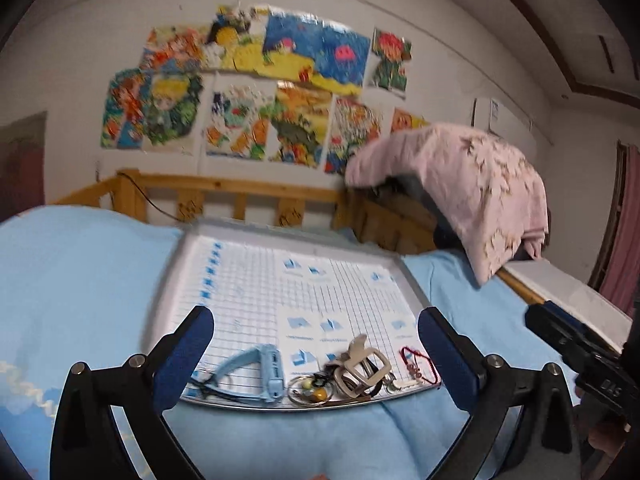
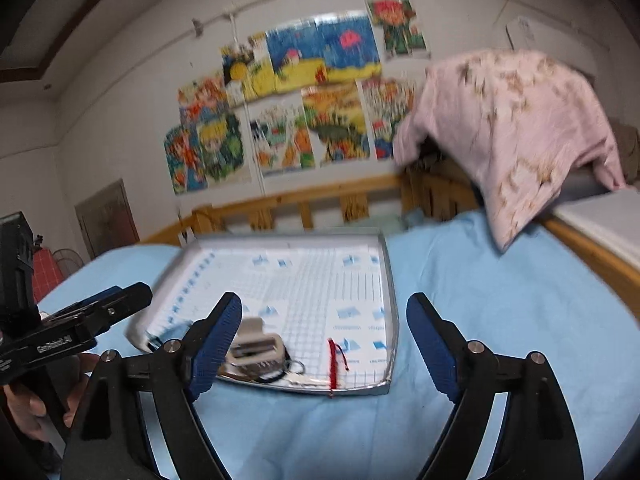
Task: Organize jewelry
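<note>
A silver tray (image 1: 412,280) with a grid-printed sheet lies on a light blue bedspread. Along its near edge sit a light blue strap (image 1: 256,368), a beige buckle piece (image 1: 362,364), a ring with beads (image 1: 308,390) and a red cord bracelet (image 1: 420,362). My left gripper (image 1: 314,354) is open and empty, hovering just short of this pile. In the right wrist view the tray (image 2: 390,300), the beige piece (image 2: 256,346) and the red cord (image 2: 334,360) show blurred. My right gripper (image 2: 324,344) is open and empty, near the tray's right front corner.
A wooden bed rail (image 1: 240,194) runs behind the tray, below a wall of colourful drawings (image 1: 256,92). A pink blanket (image 1: 472,188) hangs over the rail at right. A white board (image 1: 568,292) lies at the right edge. The other gripper's body (image 1: 580,352) shows at right.
</note>
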A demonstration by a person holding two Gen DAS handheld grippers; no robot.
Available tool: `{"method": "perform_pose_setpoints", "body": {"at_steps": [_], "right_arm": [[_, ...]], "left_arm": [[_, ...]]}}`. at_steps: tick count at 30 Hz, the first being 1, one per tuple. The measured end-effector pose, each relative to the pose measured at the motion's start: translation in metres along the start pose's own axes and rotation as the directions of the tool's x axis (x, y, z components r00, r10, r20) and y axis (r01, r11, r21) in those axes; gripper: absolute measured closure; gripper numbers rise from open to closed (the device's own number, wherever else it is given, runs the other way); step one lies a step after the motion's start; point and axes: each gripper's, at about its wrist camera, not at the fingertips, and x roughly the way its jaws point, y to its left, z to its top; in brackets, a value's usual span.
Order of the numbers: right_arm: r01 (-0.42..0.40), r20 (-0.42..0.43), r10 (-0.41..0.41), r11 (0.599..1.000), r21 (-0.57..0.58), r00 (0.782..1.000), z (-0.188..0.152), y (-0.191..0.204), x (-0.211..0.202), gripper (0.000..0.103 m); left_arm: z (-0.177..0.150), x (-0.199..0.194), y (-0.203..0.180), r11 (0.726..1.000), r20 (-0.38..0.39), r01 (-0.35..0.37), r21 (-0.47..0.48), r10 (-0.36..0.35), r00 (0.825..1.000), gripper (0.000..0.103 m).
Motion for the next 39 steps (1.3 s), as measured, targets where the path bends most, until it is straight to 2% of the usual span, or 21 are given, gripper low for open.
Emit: {"method": "perform_pose_setpoints", "body": {"at_steps": [1,3,8,10,13,21,25,30,39], "right_arm": [[-0.001,0.021,0.001,1.0,-0.007,1.0,0.003,0.004,-0.009,0.013],[-0.007,0.058,0.008,1.0,-0.026,0.998,0.008,0.012,-0.026,0.009],[-0.03,0.123,0.038,0.998,-0.063,0.992,0.016,0.032,-0.066,0.007],[-0.04,0.146,0.049,0.997,-0.061,0.988,0.017,0.038,-0.083,0.002],[-0.055,0.171,0.065,0.996,-0.063,0.983,0.016,0.045,-0.107,0.002],[-0.073,0.214,0.092,0.993,-0.096,0.973,0.008,0.061,-0.157,0.002],[-0.069,0.216,0.092,0.991,-0.111,0.972,0.0,0.069,-0.177,0.002],[-0.074,0.175,0.092,0.992,-0.107,0.98,-0.018,0.074,-0.187,0.001],[-0.063,0.121,0.073,0.994,-0.089,0.99,-0.037,0.067,-0.181,0.001]], "left_arm": [[0.002,-0.008,0.0,1.0,0.014,-0.002,0.0,0.002,1.0,0.0],[0.007,-0.029,0.0,1.0,0.052,-0.011,-0.002,0.011,0.999,0.0],[0.014,-0.081,-0.004,0.998,0.127,-0.047,0.029,0.043,0.991,0.0],[0.014,-0.098,-0.006,0.997,0.146,-0.064,0.043,0.057,0.988,0.0],[0.012,-0.128,-0.009,0.995,0.175,-0.077,0.06,0.065,0.982,0.0],[0.005,-0.179,-0.014,0.99,0.218,-0.122,0.066,0.105,0.97,0.0],[-0.005,-0.198,-0.016,0.987,0.225,-0.144,0.072,0.125,0.966,0.0],[-0.022,-0.206,-0.011,0.983,0.207,-0.174,0.064,0.158,0.966,0.0],[-0.036,-0.201,0.005,0.983,0.171,-0.182,0.028,0.174,0.97,0.0]]}}
